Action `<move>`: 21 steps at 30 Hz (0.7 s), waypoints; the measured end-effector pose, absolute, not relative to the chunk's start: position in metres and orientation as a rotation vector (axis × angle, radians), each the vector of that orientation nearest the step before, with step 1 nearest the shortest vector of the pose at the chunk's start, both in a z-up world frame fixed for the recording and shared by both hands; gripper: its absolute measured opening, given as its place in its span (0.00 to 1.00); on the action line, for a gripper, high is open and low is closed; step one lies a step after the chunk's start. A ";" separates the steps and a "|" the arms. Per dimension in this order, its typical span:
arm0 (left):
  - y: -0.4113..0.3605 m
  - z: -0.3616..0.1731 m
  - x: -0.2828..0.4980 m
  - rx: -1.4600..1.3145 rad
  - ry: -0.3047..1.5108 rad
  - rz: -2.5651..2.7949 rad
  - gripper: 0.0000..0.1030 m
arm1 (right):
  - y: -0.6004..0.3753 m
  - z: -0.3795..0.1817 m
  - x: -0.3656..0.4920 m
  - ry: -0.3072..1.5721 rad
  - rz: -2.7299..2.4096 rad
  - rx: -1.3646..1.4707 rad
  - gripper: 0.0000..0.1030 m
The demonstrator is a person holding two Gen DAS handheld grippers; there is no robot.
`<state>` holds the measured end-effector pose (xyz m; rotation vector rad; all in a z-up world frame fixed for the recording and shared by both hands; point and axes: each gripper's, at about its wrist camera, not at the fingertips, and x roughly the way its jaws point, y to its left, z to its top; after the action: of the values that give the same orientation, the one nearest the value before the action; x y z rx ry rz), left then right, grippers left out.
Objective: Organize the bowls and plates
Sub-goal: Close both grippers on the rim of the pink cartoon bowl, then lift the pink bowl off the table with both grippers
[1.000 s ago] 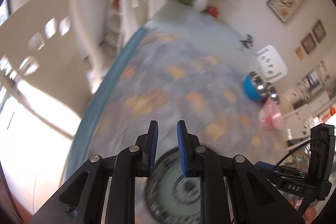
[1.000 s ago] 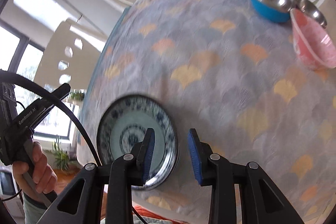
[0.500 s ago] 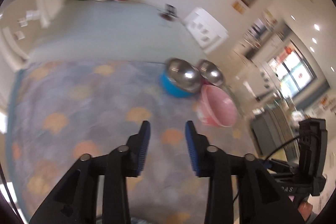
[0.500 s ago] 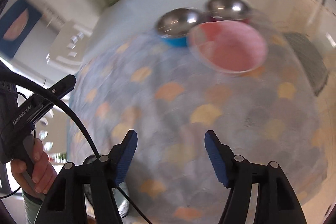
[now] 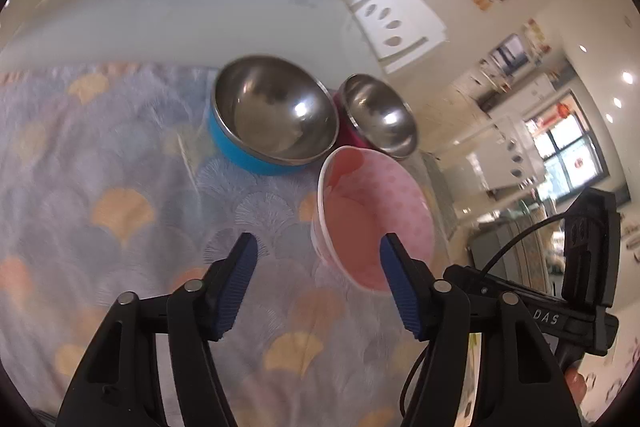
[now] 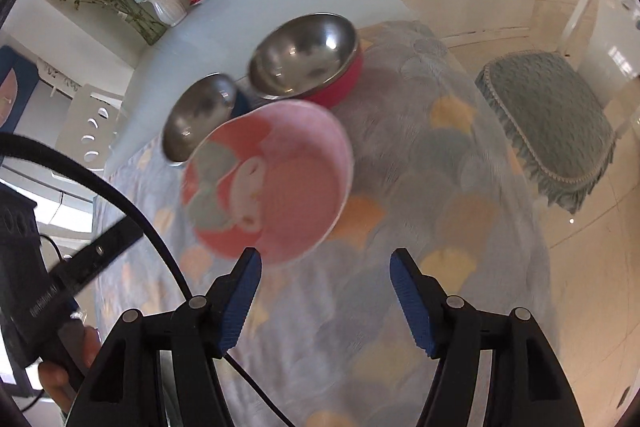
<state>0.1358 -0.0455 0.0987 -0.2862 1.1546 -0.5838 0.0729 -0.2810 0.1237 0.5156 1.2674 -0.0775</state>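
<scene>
**Both hand-held grippers closing in on the bowl cluster, nothing held yet**

Step in hand, as I read it: approach to the bowls. No grasp made.

Left hand-held gripper (image 5: 316, 259): jaws apart and opening, nothing between the pads. The pink bowl (image 5: 372, 219) sits just ahead and right of it; the bowl's near rim passes behind the right pad (image 5: 400, 287) in view, but I can't tell if that is contact. Likely only overlap. Beyond it, ahead and slightly left, is the steel bowl with blue outside (image 5: 272, 115); ahead-right is the smaller steel bowl with red outside (image 5: 378, 117). The three bowls sit close together, rims nearly touching.

Right hand-held gripper (image 6: 325, 269): jaws apart, empty. The pink bowl (image 6: 268, 179) is directly ahead, a bit left of centre, near rim just past the left pad (image 6: 240, 301). Red-sided steel bowl (image 6: 306, 57) is behind it, blue-sided one (image 6: 200, 117) ahead-left.

All of this rests on the patterned cloth covering the surface (image 6: 440, 187). No plate in either view.

Next move, my call:
- Pick one gripper for the pink bowl; both are lined up on it.
- Straddle the near rim wall with one pad inside and one outside, then close.
- Lift clear before nesting or shifting, since the neighbours are tight against it and a drag would shove them.
- Frames are blurred, so settle before closing.
</scene>
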 end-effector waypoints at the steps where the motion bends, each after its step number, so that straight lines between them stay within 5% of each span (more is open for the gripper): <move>1: -0.050 0.094 0.137 -0.294 1.160 -0.578 0.46 | -0.287 0.118 0.079 1.277 -0.066 0.516 0.63; 13: -0.081 0.067 0.144 -0.286 1.216 -0.503 0.34 | -0.308 0.076 0.118 1.346 0.060 0.474 0.63; 17: -0.087 0.061 0.149 -0.280 1.230 -0.501 0.22 | -0.304 0.071 0.123 1.345 0.084 0.457 0.63; 21: -0.088 0.057 0.149 -0.260 1.226 -0.491 0.14 | -0.302 0.068 0.127 1.346 0.085 0.426 0.46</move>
<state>0.1492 -0.0884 0.0574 -0.2605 1.2257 -0.4914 0.1274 -0.3018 0.0682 0.4262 1.3455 0.0848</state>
